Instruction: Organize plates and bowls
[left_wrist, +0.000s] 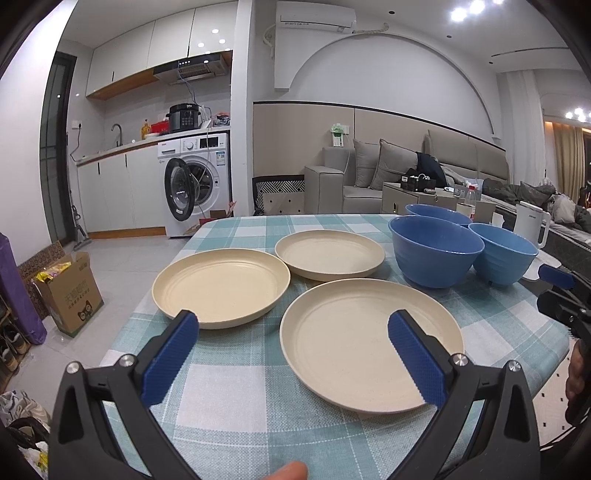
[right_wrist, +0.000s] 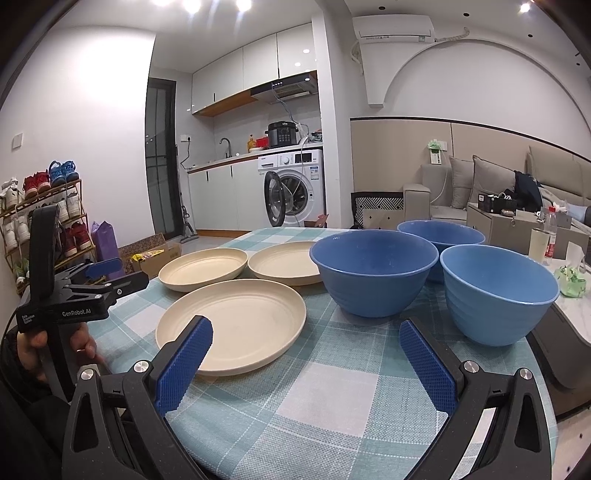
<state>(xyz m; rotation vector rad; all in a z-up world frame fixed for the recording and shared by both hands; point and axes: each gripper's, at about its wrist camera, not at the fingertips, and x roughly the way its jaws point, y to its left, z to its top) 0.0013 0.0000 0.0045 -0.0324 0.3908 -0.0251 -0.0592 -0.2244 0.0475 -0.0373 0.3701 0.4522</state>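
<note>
Plates (left_wrist: 371, 343) near table edge (left_wrist: 155, 295); bowls (right_wrist: 373, 271) clustered; claws agape.

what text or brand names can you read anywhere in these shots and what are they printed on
"GenRobot.AI": white print on the black body of the left claw, seen from the right wrist view.
Small white print beside it on the same body: too small to read.
Cardboard box on the floor: printed characters, too blurred to read.
Washing machine panel and stickers: unreadable.
White kettle logo: unreadable.
Rice cooker and air conditioner labels: unreadable.
</note>
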